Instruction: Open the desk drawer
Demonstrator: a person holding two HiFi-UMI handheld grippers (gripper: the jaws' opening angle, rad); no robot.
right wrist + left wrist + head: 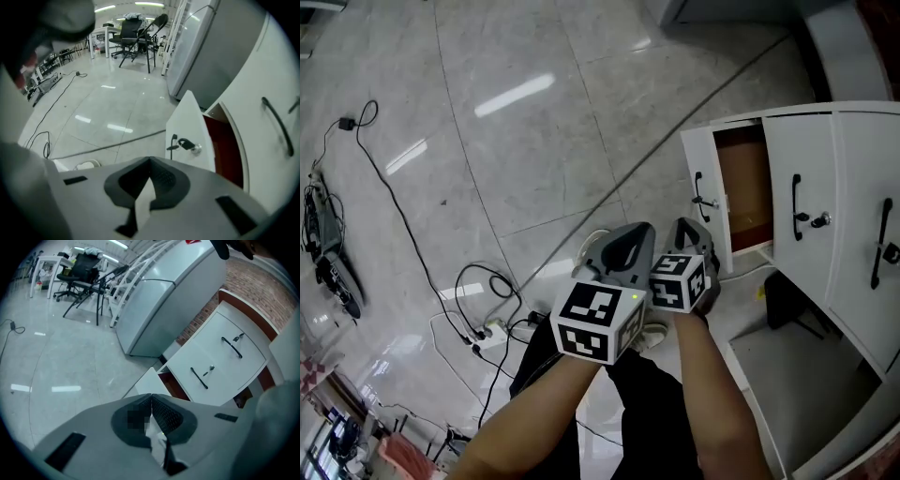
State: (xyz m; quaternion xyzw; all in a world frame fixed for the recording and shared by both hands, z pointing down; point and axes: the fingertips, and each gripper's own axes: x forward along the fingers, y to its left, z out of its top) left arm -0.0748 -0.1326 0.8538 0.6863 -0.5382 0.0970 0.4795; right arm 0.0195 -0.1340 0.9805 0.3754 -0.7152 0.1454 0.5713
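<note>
The white desk unit (825,187) stands at the right of the head view. Its leftmost front (705,202), with a black handle and a key, stands open and shows a brown inside (745,183). The right gripper view shows that open front (187,131) and its key (191,147) just ahead. In the left gripper view the same front (149,383) lies beyond the jaws. My left gripper (639,228) (151,395) is shut with nothing in it. My right gripper (686,225) (150,160) is shut too, empty, a little short of the open front and apart from it.
Two more white fronts with black handles (796,206) (881,244) sit right of the open one. Black cables and a power strip (492,330) lie on the tiled floor at the left. A tall grey cabinet (164,301) and office chairs (136,28) stand farther off.
</note>
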